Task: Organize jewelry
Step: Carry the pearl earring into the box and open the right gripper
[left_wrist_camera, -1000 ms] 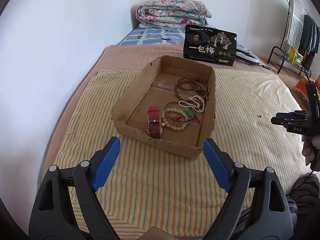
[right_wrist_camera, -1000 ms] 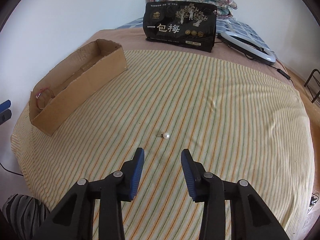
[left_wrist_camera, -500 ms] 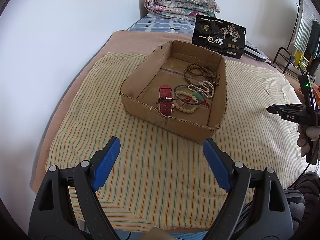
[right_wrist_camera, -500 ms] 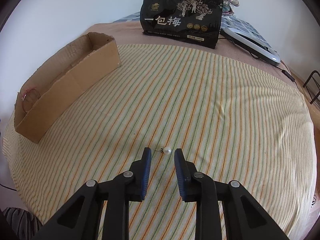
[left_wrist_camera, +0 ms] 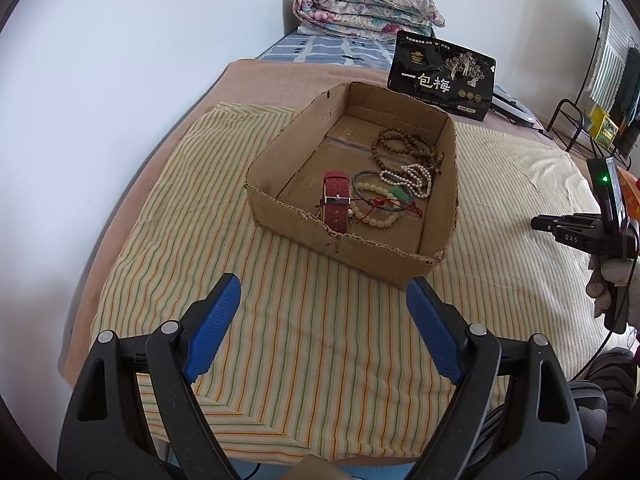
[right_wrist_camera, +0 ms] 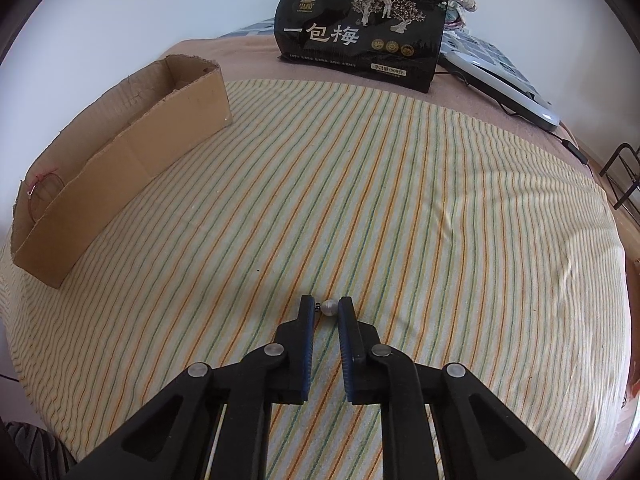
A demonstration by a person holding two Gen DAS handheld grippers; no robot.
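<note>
Fingers (right_wrist_camera: 305,320) of the right gripper (right_wrist_camera: 324,309) stand narrow around the pearl earring (right_wrist_camera: 328,307) on the striped cloth (right_wrist_camera: 400,200) of the bed; whether they press it, I cannot tell. To the left sits the cardboard box (left_wrist_camera: 384,256), holding a red watch (left_wrist_camera: 335,200) and bead bracelets (left_wrist_camera: 400,152). The left gripper (left_wrist_camera: 322,332) hovers before the box, spread wide, gripping nothing.

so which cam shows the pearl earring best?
Right wrist: the pearl earring sits on the striped cloth between the right claw tips. Left wrist shows the right claw from the side; the earring itself isn't visible there.
</note>
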